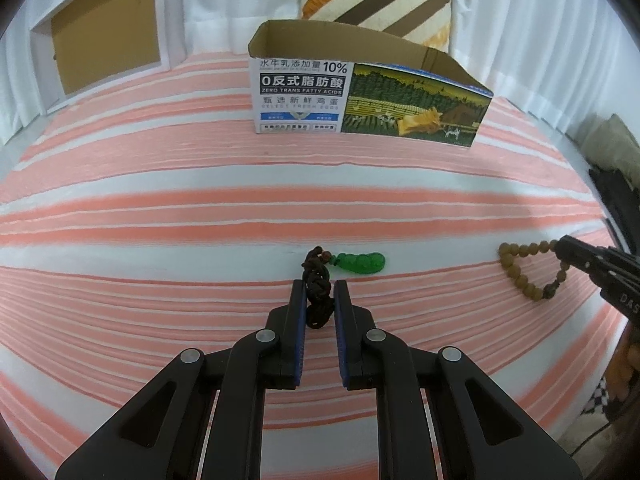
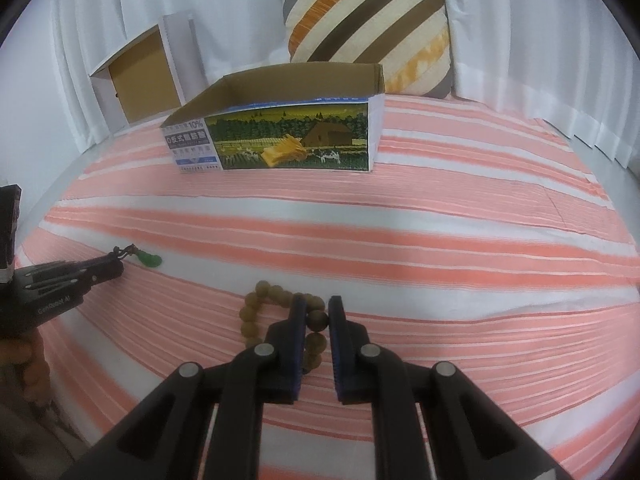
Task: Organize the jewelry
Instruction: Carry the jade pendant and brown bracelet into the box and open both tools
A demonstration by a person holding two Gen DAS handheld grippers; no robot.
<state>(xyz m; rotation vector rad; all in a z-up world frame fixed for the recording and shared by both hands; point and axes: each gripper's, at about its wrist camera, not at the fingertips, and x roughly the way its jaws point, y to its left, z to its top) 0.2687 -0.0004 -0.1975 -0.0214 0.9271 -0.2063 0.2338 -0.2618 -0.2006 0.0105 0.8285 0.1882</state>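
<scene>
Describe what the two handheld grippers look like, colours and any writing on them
Both the left gripper and right gripper are matte black linkages with silver round pivot pins and blue pads on the fingers. White lettering marks their sides; no cables or sleeves show.

Bare striped bedspread (image 1: 160, 184) up to open-topped carton (image 1: 360, 96)

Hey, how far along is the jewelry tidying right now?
Nothing looks put away yet; what shows of the inside of the open cardboard box is bare. In hand: the left gripper is shut on the braided cord of the green pendant, and the right gripper is shut on the wooden bead bracelet. Left: carrying both, presumably to the box.
</scene>
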